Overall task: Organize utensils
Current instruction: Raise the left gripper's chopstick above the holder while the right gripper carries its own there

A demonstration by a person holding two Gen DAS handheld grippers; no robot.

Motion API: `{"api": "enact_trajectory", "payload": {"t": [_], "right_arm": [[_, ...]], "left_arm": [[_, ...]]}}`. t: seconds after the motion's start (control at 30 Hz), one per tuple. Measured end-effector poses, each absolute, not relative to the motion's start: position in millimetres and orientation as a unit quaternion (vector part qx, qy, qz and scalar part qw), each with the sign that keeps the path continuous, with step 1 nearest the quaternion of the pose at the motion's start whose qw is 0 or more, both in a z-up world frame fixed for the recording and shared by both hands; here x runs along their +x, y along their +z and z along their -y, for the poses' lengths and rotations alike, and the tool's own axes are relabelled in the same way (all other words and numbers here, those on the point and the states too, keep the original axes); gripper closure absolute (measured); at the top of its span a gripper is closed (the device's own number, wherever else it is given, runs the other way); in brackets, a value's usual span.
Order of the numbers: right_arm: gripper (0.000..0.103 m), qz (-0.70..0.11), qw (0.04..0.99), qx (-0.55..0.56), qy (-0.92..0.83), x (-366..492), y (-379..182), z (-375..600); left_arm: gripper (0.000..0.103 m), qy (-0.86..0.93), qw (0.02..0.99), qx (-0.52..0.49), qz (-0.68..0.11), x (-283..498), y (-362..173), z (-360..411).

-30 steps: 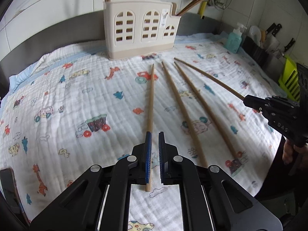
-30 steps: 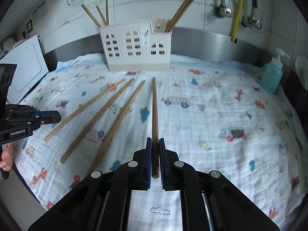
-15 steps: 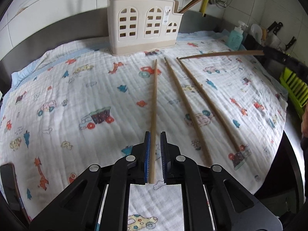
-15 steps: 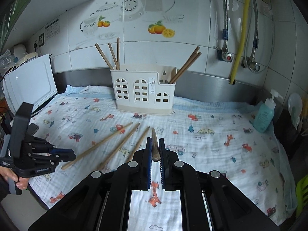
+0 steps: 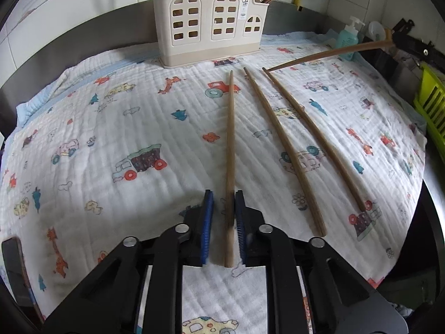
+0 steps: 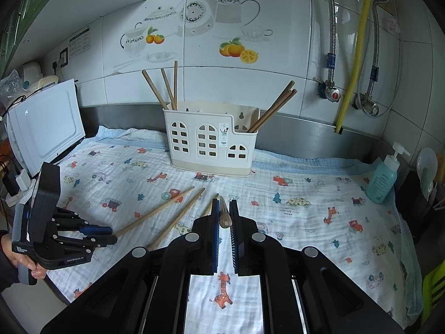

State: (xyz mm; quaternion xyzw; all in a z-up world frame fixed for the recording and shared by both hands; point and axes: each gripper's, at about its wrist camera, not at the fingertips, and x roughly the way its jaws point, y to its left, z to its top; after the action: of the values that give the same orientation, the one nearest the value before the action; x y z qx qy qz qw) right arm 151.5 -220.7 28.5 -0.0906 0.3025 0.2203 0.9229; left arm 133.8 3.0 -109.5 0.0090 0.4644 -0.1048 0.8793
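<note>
Three long wooden chopsticks lie on the printed cloth (image 5: 111, 128). My left gripper (image 5: 224, 203) is open around the near end of the leftmost chopstick (image 5: 230, 139), which rests on the cloth; the right pad touches it. My right gripper (image 6: 223, 211) is shut on a fourth chopstick (image 6: 224, 214), held in the air and seen end-on; it also shows in the left wrist view (image 5: 328, 54) at the upper right. The cream utensil holder (image 6: 211, 142) stands at the back with several chopsticks in its left and right compartments.
A teal soap bottle (image 6: 382, 178) stands at the right edge of the cloth. A white board (image 6: 47, 128) leans at the left. A green rack (image 5: 431, 105) is off the cloth at the right. Pipes and a tiled wall rise behind the holder.
My right gripper has lifted its chopstick off the cloth and raised it. My left gripper has opened wider around the leftmost chopstick's near end.
</note>
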Motion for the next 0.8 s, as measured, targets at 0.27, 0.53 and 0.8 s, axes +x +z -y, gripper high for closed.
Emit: {"api": "enact_trajectory", "payload": {"t": [0.27,0.53,0.8], "right_arm": [[0.096,-0.283,0.924,-0.098,0.237,160.5,54.1,212.7],[0.096,-0.27,0.922,-0.109,0.256,186.3,89.3,204.2],[0.096,-0.276,0.916,-0.106,0.27,222.6,121.2,199.1]], "left_arm": [[0.097,-0.113,0.884,-0.034,-0.452,133.9,-93.6,-9.4],[0.098,-0.125,0.91,-0.065,-0.39,143.0,-37.3,-19.9],[0.098,-0.129,0.931,-0.051,-0.337,174.3,15.9,-19.3]]}}
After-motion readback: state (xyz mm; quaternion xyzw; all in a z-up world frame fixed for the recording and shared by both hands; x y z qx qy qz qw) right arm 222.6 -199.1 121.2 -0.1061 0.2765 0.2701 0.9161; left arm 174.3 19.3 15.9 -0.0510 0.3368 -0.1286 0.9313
